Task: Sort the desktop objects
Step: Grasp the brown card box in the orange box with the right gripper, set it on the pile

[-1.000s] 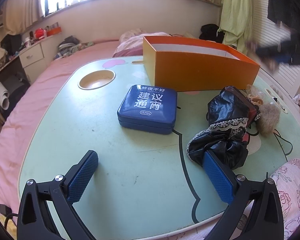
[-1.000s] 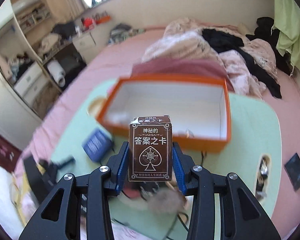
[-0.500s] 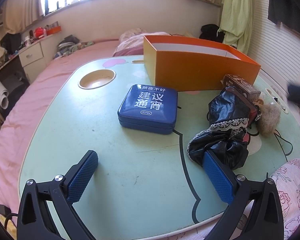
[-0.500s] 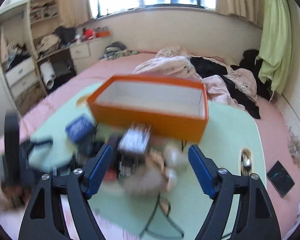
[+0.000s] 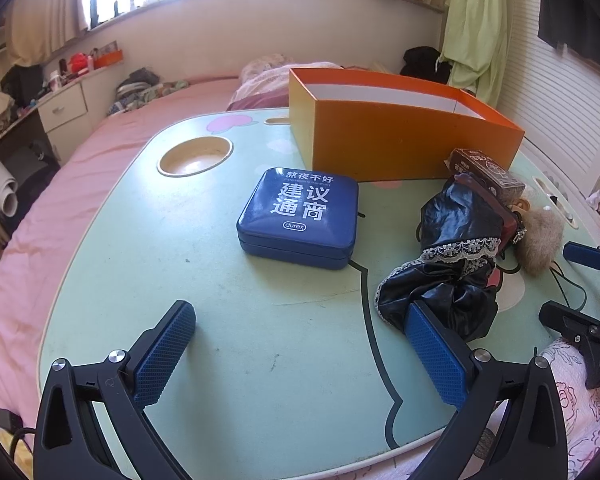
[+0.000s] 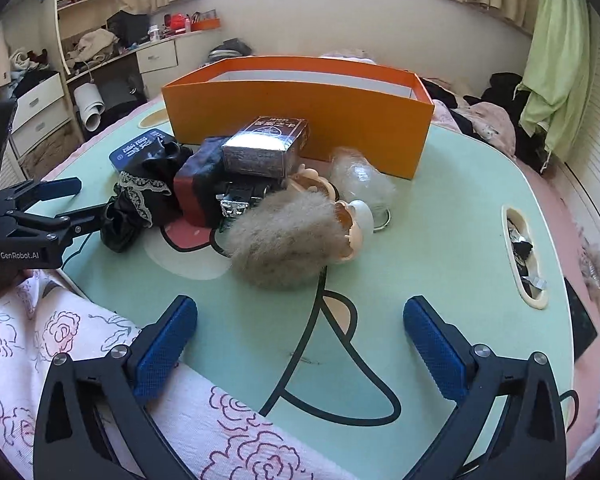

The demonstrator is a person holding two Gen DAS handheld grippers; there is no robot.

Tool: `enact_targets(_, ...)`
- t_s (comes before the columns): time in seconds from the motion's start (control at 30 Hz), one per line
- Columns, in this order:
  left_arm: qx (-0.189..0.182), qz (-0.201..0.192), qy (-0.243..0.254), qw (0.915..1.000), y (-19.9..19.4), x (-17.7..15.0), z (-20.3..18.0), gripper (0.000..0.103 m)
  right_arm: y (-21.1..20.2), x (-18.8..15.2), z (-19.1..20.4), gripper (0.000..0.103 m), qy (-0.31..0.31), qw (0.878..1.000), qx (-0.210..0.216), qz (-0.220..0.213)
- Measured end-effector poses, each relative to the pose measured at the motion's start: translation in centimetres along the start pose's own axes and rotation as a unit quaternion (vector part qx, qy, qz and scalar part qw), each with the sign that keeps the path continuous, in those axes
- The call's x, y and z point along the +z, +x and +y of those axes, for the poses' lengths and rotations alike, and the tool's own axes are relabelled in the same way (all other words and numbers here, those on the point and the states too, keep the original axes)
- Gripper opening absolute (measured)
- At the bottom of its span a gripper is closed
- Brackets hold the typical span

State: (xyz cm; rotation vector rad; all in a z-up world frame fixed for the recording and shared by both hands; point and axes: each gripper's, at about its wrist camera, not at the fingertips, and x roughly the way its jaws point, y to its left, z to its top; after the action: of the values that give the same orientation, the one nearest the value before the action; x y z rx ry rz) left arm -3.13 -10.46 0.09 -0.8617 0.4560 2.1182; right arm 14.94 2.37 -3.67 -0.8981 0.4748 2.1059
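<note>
Resting atop the heap, not inside the orange box [image 6: 300,116], the brown card box [image 6: 266,146] is seen lying on its side on the dark red and black items [image 6: 198,186], just in front of the box's near wall. Its perch looks uneven; a nudge to anything beneath would likely send it sliding off.

Packed against it: the black lace-trimmed fabric [image 5: 456,264], a furry grey-brown toy [image 6: 284,240], and a clear crinkled wrapper [image 6: 362,178]. A thin dark cord [image 5: 568,292] is visible by the fur in the left view, so a snag is judged possible if one item is lifted alone. The blue tin [image 5: 300,216] lies flat and apart, the easier pick.

The right gripper [image 6: 300,344] is opening, jaws spread wide, nothing between them, only table [image 6: 440,216] and a floral-print cloth [image 6: 80,344] below. The left gripper [image 5: 300,356] is released too, empty, its right finger just beside the black fabric; a closing there might catch the cloth by accident.

With the pile so close to the wall, a low carry is judged likely to knock the rim.
</note>
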Motion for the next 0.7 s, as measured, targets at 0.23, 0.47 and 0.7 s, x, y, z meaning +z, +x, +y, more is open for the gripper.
enact_targets(0.23, 0.0, 0.0, 0.0, 1.0, 0.0, 0.0, 0.0, 0.103, 0.0, 0.0, 0.1, 0.103, 0.001, 1.0, -0.002, 0.0)
enact_targets(0.47, 0.021, -0.008, -0.012, 0.9997, -1.2, 0.6, 0.5, 0.103, 0.0, -0.1, 0.1, 0.103, 0.004, 1.0, -0.002, -0.001)
enact_targets(0.7, -0.054, -0.05, -0.043, 0.9964, -6.9, 6.9, 0.3, 0.103, -0.6, 0.0, 0.1, 0.103, 0.004, 1.0, -0.001, -0.004)
